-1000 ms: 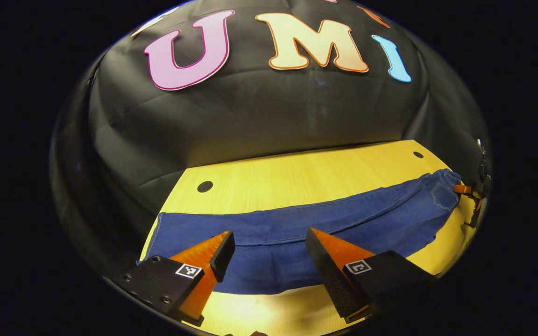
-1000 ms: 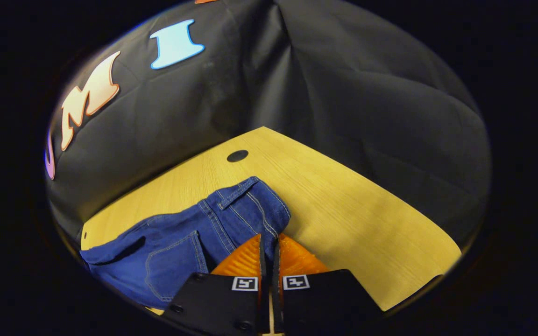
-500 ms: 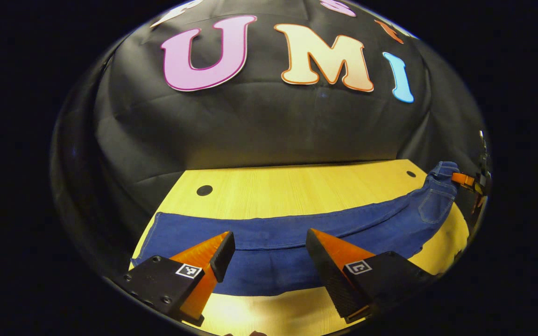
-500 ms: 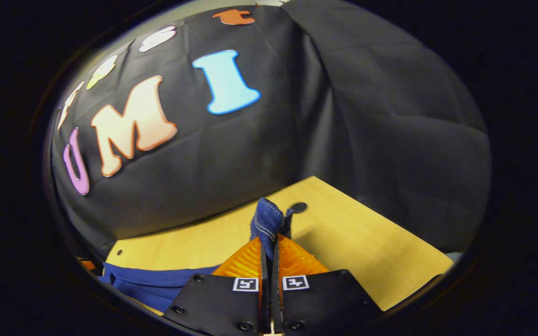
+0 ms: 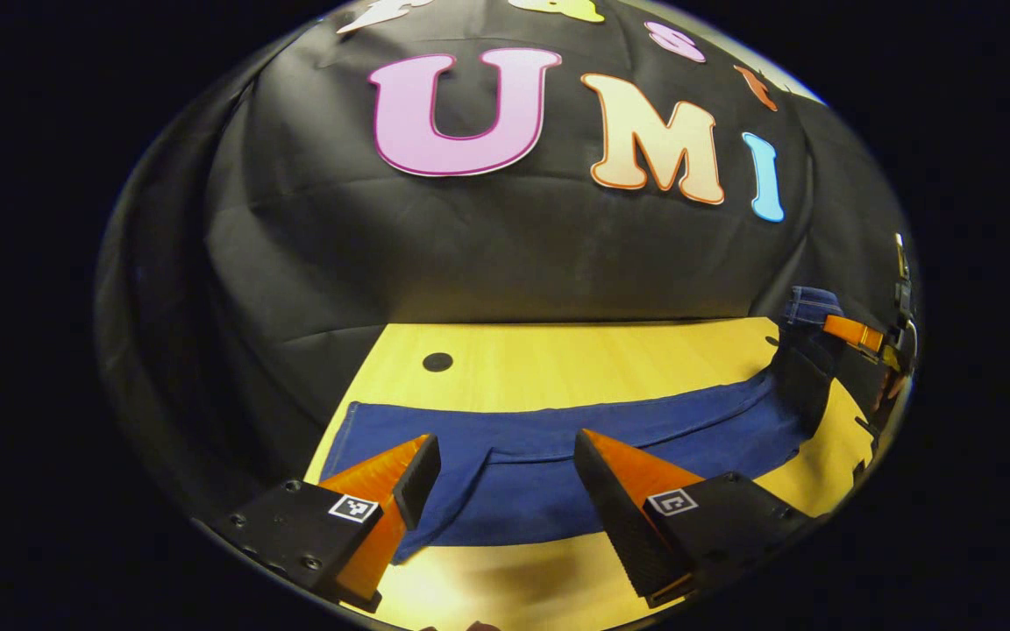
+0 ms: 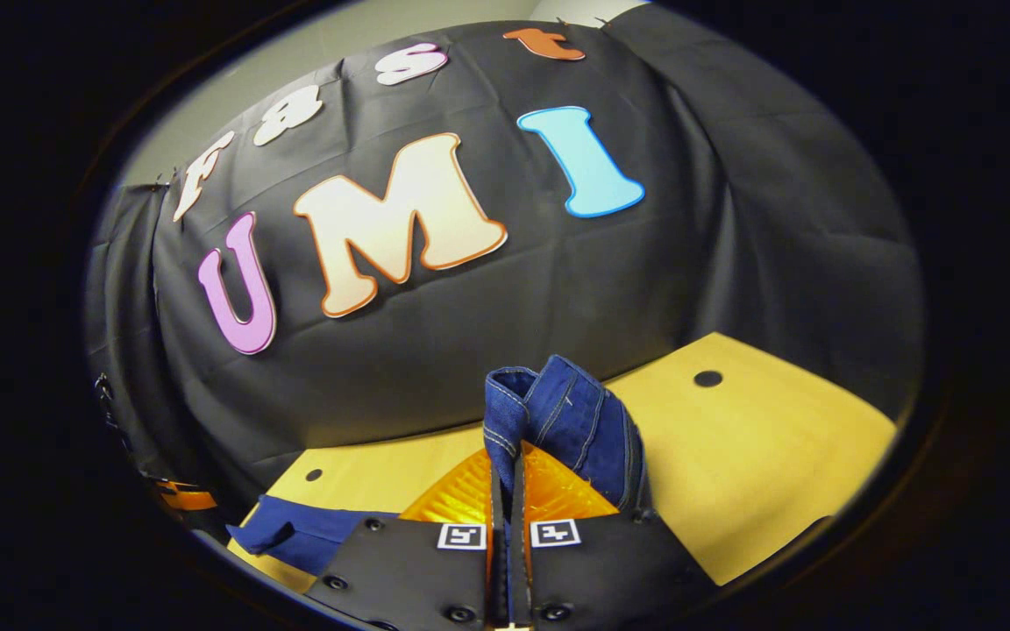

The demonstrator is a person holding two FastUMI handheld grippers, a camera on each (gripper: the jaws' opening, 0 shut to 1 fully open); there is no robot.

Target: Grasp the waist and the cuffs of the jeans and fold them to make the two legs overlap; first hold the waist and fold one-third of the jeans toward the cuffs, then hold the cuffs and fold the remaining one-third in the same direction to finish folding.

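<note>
Denim waist (image 6: pixel 558 421) is up off the table (image 6: pixel 777 473), pinched in the right gripper (image 6: pixel 505 473).
Left gripper (image 5: pixel 505 464) hangs apart above the jeans (image 5: pixel 610 429); both thirds look unfolded.

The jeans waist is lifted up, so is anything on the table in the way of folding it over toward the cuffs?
Nothing visible blocks it. The right hand-held gripper is shut on the jeans at the waist, raised above the table. The rest lies flat, and the open left hand-held gripper hovers near the cuff end.
</note>
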